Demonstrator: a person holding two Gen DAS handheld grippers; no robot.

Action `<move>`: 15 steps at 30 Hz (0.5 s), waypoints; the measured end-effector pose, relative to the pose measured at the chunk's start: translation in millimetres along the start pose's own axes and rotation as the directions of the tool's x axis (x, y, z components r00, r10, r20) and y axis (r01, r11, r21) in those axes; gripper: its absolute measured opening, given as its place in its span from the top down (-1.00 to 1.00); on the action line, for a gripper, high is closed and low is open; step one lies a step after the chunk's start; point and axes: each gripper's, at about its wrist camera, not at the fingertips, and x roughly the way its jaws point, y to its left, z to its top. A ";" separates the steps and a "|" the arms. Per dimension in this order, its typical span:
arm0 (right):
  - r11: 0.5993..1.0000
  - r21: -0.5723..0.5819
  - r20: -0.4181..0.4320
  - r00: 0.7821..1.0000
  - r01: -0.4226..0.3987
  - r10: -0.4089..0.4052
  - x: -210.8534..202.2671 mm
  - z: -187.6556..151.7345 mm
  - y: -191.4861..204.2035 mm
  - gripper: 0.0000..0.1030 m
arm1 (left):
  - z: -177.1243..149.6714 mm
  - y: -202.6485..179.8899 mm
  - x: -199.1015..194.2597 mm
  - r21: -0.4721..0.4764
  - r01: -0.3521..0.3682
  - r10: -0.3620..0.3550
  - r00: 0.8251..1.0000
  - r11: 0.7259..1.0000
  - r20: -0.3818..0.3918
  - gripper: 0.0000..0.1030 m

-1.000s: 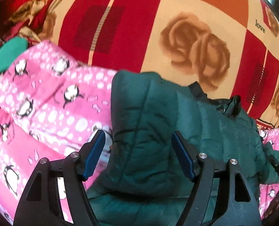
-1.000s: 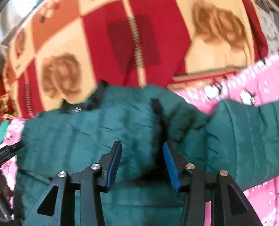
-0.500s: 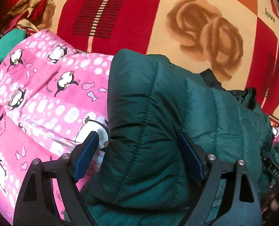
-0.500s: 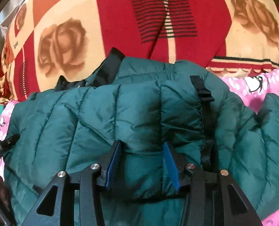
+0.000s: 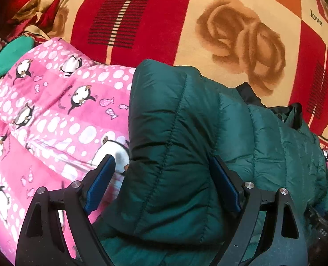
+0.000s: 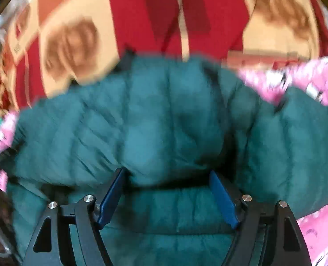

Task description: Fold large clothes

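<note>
A dark green quilted puffer jacket (image 5: 186,133) lies on a pink penguin-print blanket (image 5: 53,115). My left gripper (image 5: 161,166) is open, its blue pads wide apart around a folded sleeve of the jacket. In the right wrist view, which is blurred by motion, the jacket (image 6: 153,122) fills the middle. My right gripper (image 6: 167,175) is open, its pads spread over a fold of the jacket.
A red, orange and cream blanket with brown roses (image 5: 241,35) covers the bed behind the jacket and also shows in the right wrist view (image 6: 186,17). A light green cloth (image 5: 6,55) lies at the far left. The other gripper's black tip (image 5: 321,223) shows at the lower right.
My right gripper has opened wide and let go of the jacket fold it pinched; its view is now blurred. My left gripper has stayed open and moved slightly nearer to the sleeve.
</note>
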 end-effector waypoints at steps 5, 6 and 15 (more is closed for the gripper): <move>1.000 -0.006 0.052 0.998 -0.019 0.019 -37.1 3.1 4.7 -0.46 | -4.3 4.6 -28.0 0.008 0.001 -0.001 1.000 1.000 0.011 -0.69; 1.000 -0.007 0.064 0.998 -0.014 0.014 -45.7 3.0 5.7 -0.46 | -4.8 4.8 -33.4 0.012 -0.001 0.001 1.000 1.000 0.011 -0.69; 0.999 0.019 0.103 0.994 -0.048 0.046 -94.0 -5.0 23.4 -0.46 | -18.3 -4.1 -93.5 0.073 0.028 -0.033 0.998 0.997 0.061 -0.69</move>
